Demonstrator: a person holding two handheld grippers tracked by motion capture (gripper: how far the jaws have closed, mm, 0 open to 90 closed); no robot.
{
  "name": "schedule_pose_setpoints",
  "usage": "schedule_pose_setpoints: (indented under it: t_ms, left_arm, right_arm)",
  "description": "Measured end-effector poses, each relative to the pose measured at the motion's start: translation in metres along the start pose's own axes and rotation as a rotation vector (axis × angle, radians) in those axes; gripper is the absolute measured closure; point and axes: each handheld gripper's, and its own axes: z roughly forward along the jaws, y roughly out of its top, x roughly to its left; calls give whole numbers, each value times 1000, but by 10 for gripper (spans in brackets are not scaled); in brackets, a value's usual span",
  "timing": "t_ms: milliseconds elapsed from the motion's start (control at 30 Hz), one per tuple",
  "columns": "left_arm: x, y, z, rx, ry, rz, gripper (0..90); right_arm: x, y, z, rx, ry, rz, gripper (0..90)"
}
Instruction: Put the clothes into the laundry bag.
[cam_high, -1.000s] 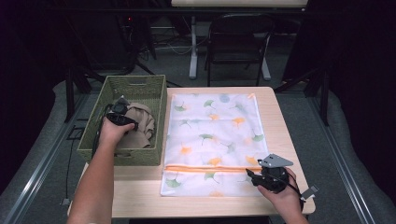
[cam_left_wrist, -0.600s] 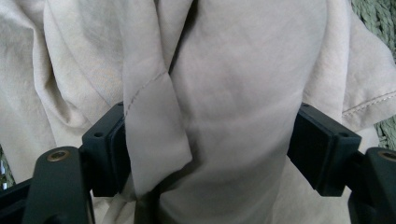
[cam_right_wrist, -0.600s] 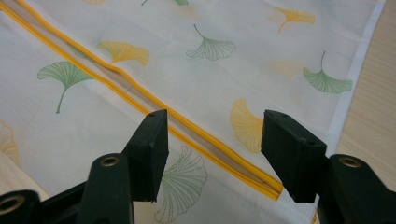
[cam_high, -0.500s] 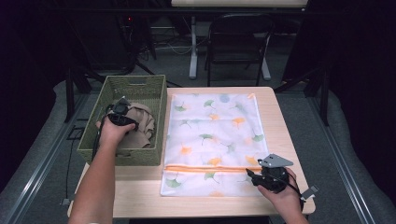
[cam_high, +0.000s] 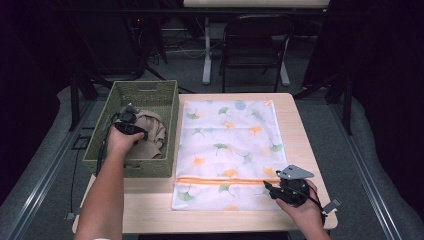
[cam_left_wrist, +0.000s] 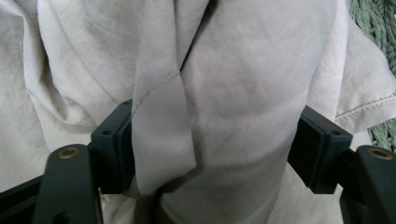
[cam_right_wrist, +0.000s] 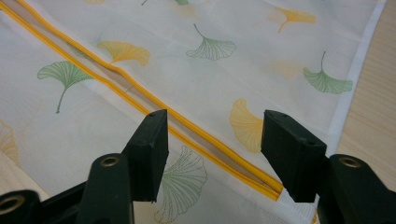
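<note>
My left gripper (cam_high: 134, 124), frame left, pinches soft beige cloth (cam_left_wrist: 224, 93) in the basket (cam_high: 150, 90); light, floppy, best bunched. My right gripper (cam_right_wrist: 212, 140) hangs open over the laundry bag's (cam_high: 230, 140) zipper (cam_right_wrist: 116, 79).

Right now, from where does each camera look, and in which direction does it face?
High view: above the person's side, facing forward and down on table, basket and laundry bag; both forearms show.
Left gripper view: rides the left gripper, facing beige cloth between its jaws.
Right gripper view: rides the right gripper, over the bag's orange zipper.
Shared: high and right views show the bag.
</note>
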Motion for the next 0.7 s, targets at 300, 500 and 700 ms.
schedule_pose_setpoints:
  t_ms: [300, 500, 700]
  left_arm:
    - [0, 0, 1, 1, -7, -12, 285]
    - [0, 0, 5, 4, -5, -3, 232]
    - [-1, 1, 7, 12, 0, -3, 214]
  right_arm:
    - [0, 0, 0, 3, -1, -1, 413]
    - [0, 0, 1, 2, -3, 0, 413]
    - [1, 0, 1, 0, -2, 1, 413]
